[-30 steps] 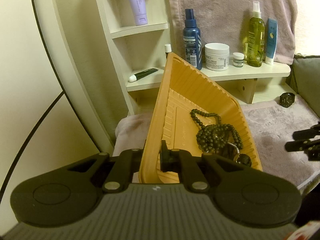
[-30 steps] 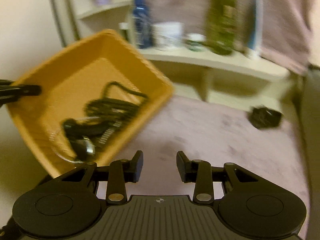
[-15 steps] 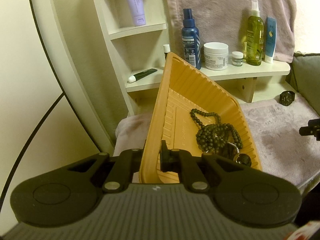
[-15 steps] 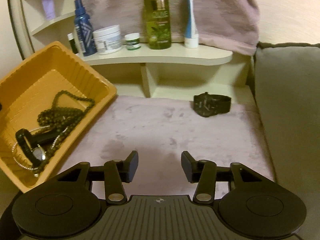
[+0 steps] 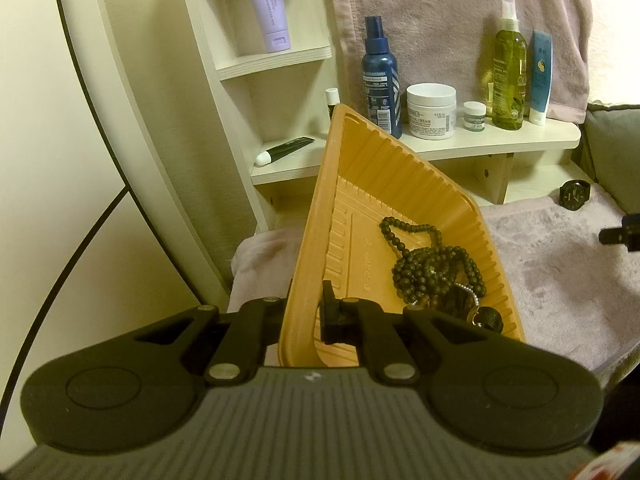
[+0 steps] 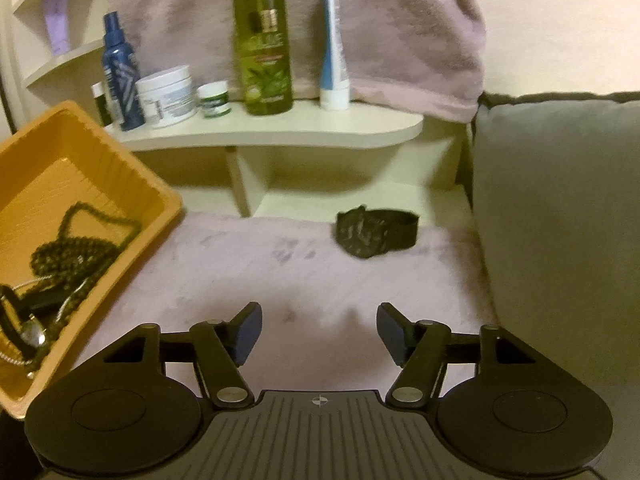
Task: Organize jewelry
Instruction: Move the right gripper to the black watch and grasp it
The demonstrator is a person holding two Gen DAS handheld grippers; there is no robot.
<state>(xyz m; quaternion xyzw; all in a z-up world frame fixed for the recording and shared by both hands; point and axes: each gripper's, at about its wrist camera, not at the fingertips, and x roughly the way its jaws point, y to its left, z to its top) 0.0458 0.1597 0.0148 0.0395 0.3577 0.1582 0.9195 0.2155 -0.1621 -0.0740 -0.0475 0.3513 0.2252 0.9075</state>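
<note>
Orange tray (image 5: 400, 184), mauve cloth (image 6: 320, 272).
I see dark brown-black beads (image 5: 432, 268), a black watch (image 6: 372, 232), a grey cushion (image 6: 560, 220), green (image 6: 262, 40) and navy (image 6: 118, 72) bottles.

A home is showing here — a bedroom or dressing corner. Toiletries are standing on a cream wooden shelf (image 6: 280, 130): a blue spray bottle (image 5: 381, 80), a white cream jar (image 5: 431, 110), a green pump bottle (image 6: 263, 40) and a lilac tube (image 5: 269, 4) higher up. A pinkish plush towel (image 5: 440, 8) is hanging behind them, a similar plush cloth (image 6: 320, 272) is covering the surface below — and a grey cushion (image 6: 560, 220) is sitting beside it.
</note>
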